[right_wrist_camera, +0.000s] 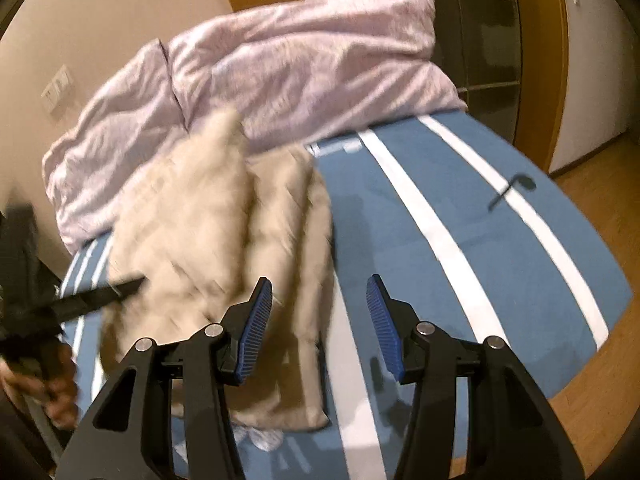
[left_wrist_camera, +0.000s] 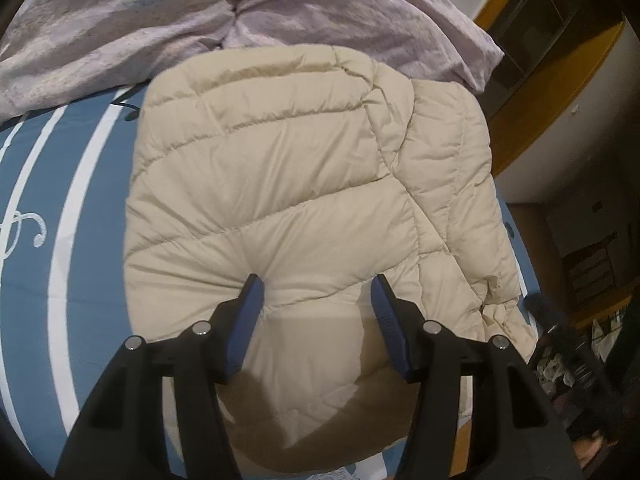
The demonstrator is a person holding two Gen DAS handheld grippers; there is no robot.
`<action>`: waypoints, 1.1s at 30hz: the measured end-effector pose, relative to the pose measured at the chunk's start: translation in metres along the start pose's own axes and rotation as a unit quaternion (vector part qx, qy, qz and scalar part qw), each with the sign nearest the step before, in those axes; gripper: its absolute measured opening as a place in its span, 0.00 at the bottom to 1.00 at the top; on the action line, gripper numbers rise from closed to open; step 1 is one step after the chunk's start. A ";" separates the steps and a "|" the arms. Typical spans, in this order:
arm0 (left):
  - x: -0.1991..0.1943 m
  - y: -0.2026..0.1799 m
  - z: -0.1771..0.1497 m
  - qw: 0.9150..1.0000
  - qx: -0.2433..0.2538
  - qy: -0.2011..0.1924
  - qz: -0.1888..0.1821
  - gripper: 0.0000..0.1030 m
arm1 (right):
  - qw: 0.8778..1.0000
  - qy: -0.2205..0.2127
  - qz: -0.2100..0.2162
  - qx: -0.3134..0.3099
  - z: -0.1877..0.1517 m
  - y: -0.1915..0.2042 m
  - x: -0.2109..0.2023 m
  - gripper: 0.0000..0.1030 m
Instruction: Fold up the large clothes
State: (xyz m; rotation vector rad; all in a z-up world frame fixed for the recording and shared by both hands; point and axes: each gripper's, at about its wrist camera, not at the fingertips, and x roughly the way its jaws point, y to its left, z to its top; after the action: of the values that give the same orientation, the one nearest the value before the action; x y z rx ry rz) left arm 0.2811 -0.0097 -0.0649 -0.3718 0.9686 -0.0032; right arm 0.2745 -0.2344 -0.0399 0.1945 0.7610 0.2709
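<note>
One beige jacket point(left_wrist_camera: 280, 184), two pink pillows point(right_wrist_camera: 260, 72).

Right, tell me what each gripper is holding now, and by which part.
Nothing is held. The left gripper has its fingers open over the beige puffer jacket. The right gripper is open above the striped blue bedcover.
</note>
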 end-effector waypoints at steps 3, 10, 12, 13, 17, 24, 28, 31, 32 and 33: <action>0.006 -0.007 -0.002 1.000 0.013 0.006 -0.002 0.54 | 1.000 -0.013 0.023 -0.009 0.013 0.013 -0.003 0.42; 0.014 -0.022 -0.011 0.999 0.039 0.014 -0.007 0.54 | 0.997 -0.001 0.055 -0.062 0.014 0.055 0.012 0.31; 0.015 -0.025 -0.014 0.999 0.045 0.015 -0.008 0.54 | 0.996 0.005 0.057 -0.071 0.011 0.064 0.019 0.30; 0.015 -0.026 -0.015 0.999 0.047 0.016 -0.009 0.54 | 0.996 0.009 0.055 -0.075 0.011 0.067 0.024 0.30; 0.011 -0.024 -0.018 0.998 0.051 0.016 -0.016 0.54 | 0.996 0.046 0.028 -0.072 0.005 0.064 0.049 0.27; -0.016 -0.011 -0.001 0.999 0.041 -0.017 -0.025 0.50 | 0.995 0.094 -0.003 -0.041 -0.014 0.036 0.075 0.21; -0.024 -0.003 0.019 0.998 0.043 -0.048 0.001 0.50 | 0.995 0.100 -0.005 -0.022 -0.018 0.028 0.078 0.21; -0.020 0.002 0.034 0.997 0.049 -0.058 0.030 0.50 | 0.995 0.101 -0.004 -0.018 -0.017 0.028 0.079 0.21; -0.018 0.003 0.038 0.996 0.053 -0.061 0.043 0.50 | 0.995 0.101 -0.005 -0.018 -0.017 0.029 0.079 0.21; -0.015 0.004 0.042 0.995 0.057 -0.063 0.052 0.50 | 0.995 0.101 -0.005 -0.017 -0.018 0.029 0.079 0.21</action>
State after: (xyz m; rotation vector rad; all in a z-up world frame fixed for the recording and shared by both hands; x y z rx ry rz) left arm 0.3054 0.0097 -0.0326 -0.2138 0.8588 0.0589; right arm 0.3117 -0.1816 -0.0958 0.1316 0.9562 0.2963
